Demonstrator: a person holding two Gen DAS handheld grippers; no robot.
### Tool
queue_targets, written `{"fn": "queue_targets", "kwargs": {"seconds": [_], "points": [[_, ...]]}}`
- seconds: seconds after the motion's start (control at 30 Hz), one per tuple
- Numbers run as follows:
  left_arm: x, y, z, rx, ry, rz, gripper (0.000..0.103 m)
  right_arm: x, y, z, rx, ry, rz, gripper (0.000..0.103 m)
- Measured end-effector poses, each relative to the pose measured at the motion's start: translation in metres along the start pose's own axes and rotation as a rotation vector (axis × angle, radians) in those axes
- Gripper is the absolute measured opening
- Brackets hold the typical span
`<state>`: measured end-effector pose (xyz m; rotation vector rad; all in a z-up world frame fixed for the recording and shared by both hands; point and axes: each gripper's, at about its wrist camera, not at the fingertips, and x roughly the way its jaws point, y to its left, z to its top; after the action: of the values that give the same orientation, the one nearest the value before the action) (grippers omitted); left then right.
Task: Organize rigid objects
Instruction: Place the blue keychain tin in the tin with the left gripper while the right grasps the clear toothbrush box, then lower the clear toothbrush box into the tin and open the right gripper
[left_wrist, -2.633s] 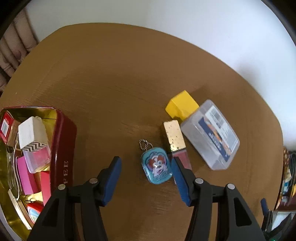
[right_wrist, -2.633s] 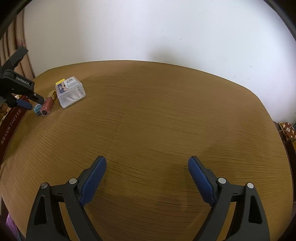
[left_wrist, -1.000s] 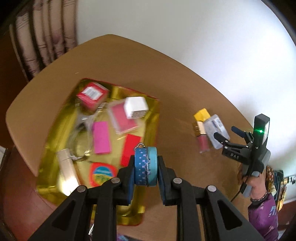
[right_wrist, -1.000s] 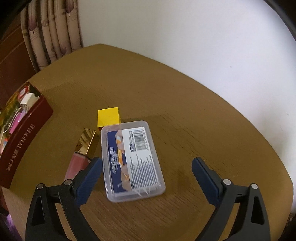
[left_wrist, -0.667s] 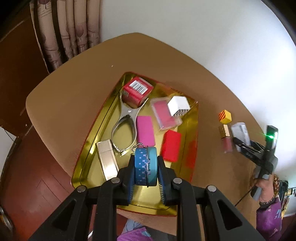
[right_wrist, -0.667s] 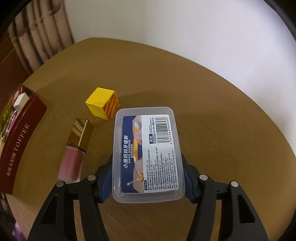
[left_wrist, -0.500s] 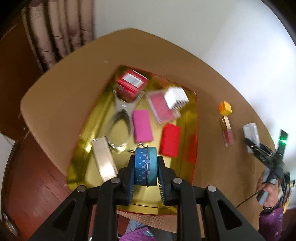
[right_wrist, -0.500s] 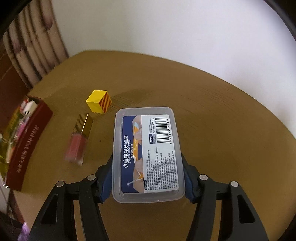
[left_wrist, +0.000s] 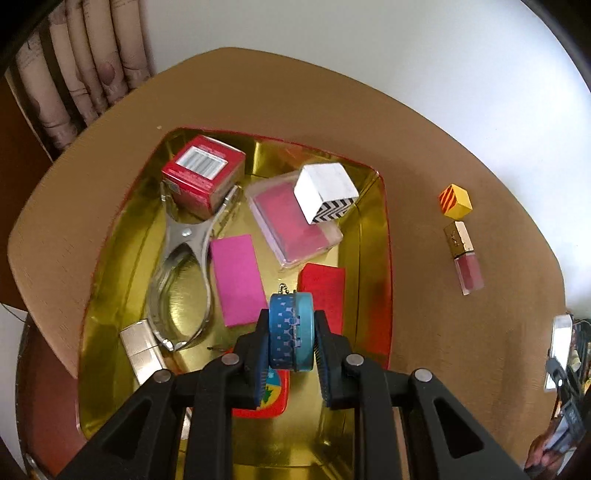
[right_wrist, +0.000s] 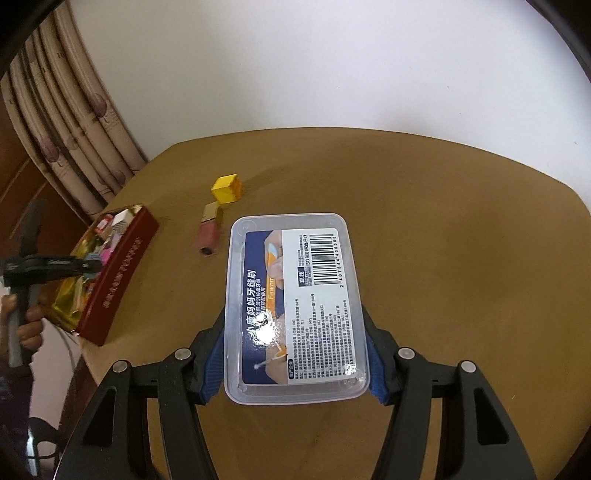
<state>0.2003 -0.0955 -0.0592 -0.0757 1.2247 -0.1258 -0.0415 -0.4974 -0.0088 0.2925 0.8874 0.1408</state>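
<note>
left gripper: clamped on a blue charm, edge-on with its little chain showing, hanging over the gold tin
right gripper: squeezing a clear box above the table
box label: barcode, "Fawn", Chinese text, rest too small to read
tin side: gold lettering, blurry
on the table: yellow cube, lip gloss just beside it

Blue tin above tray; clear box aloft.
</note>
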Motion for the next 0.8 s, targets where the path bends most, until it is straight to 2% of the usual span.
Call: {"fn": "queue_targets", "kwargs": {"seconds": [0.07,0.2,0.23,0.33,0.43,0.53,0.57,0.67,0.8], "points": [[0.004,0.003,-0.001,-0.007,0.036,-0.015,0.024,-0.003,0.01,-0.003,-0.009,0.001,0.014,0.058],[-0.009,0.01,-0.013,-0.015,0.034,-0.084,0.036,-0.007,0.037,0.001,-0.05,-0.002,0.053,0.058],[-0.015,0.012,-0.017,-0.02,0.025,-0.087,0.036,-0.009,0.045,0.002,-0.065,-0.003,0.067,0.058],[-0.044,0.025,-0.038,-0.068,-0.055,-0.047,0.037,-0.014,0.075,0.009,-0.105,-0.004,0.128,0.058],[-0.074,0.051,-0.061,-0.158,-0.156,0.001,0.04,-0.01,0.113,0.021,-0.143,0.009,0.215,0.058],[-0.09,0.071,-0.085,-0.2,-0.252,0.109,0.04,0.006,0.159,0.034,-0.179,0.041,0.291,0.058],[-0.093,0.077,-0.094,-0.2,-0.286,0.177,0.04,0.012,0.171,0.037,-0.191,0.053,0.31,0.058],[-0.091,0.088,-0.106,-0.178,-0.29,0.241,0.04,0.035,0.215,0.044,-0.229,0.087,0.34,0.058],[-0.08,0.096,-0.108,-0.194,-0.268,0.205,0.04,0.075,0.261,0.05,-0.24,0.145,0.348,0.058]]}}
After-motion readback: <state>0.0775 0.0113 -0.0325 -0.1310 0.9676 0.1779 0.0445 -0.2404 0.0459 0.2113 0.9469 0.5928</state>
